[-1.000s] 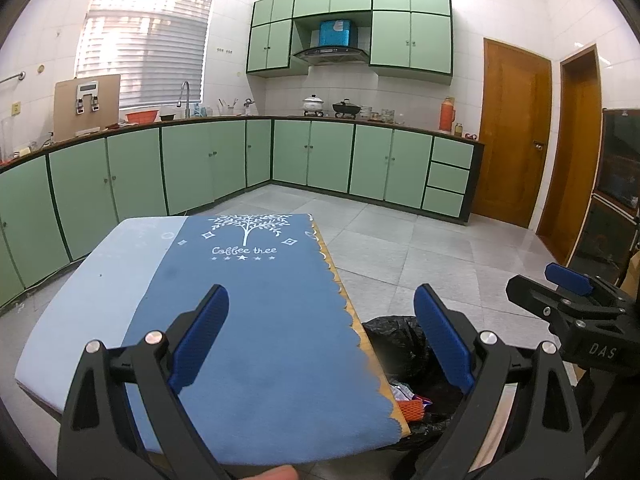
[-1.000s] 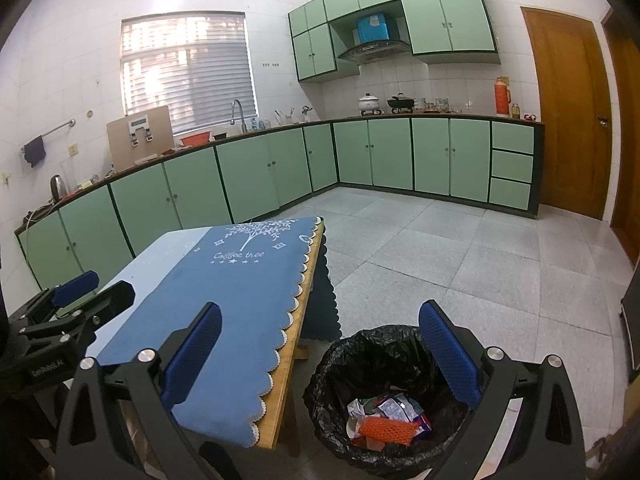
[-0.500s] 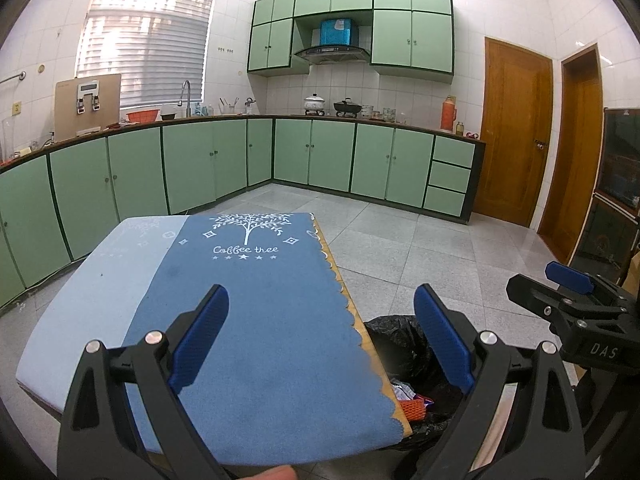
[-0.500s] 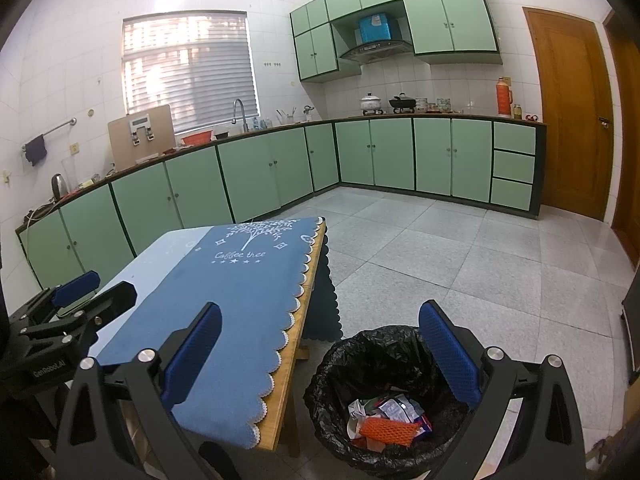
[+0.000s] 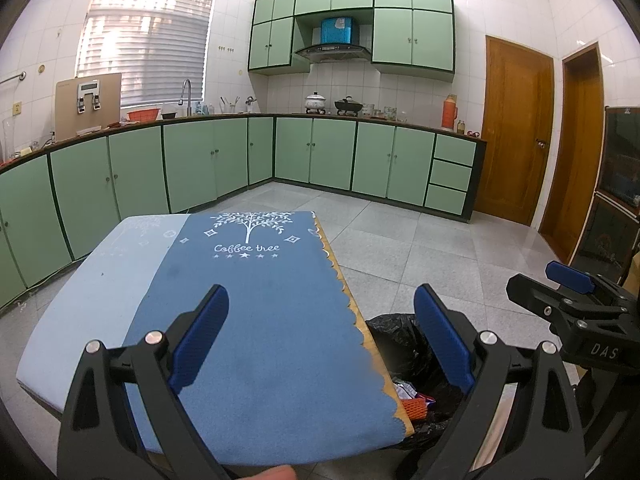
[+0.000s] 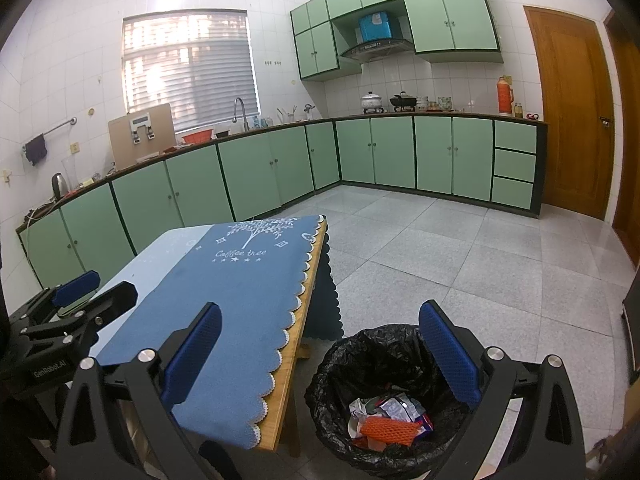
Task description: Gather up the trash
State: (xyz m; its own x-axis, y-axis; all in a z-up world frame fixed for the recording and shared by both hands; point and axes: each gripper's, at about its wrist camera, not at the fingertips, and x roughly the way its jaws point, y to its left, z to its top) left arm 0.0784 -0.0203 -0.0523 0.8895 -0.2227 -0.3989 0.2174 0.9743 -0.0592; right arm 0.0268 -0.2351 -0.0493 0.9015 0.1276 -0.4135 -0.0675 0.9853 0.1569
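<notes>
The trash [image 6: 390,424] you are collecting lies in the bottom of the bin [image 6: 384,364]: crumpled wrappers with an orange mesh piece on top, all inside the black liner. The bin stands on the tiled floor [image 6: 460,248] just beside the right edge of the desk [image 6: 298,328], near its front corner. From your left wrist view only a slice of the bin [image 5: 400,340] shows past the desk edge, with a bit of the orange mesh [image 5: 414,407] visible.

Your right tool [image 6: 320,356] hangs above the bin with its blue pads spread wide and nothing between them. Your left tool [image 5: 320,340] is over the desk, its pads also spread wide and holding nothing. Each tool shows at the edge of the other's view.

A blue cloth [image 5: 260,320] with a white tree and the words "Coffee tree" covers the desk, its scalloped edge running along the wooden rim, with a paler blue strip [image 5: 100,300] to its left.

Beyond, green cabinets [image 6: 392,152] line the walls under a counter, with a window [image 6: 188,68] above the sink and a wooden door [image 6: 572,112] at the right.
</notes>
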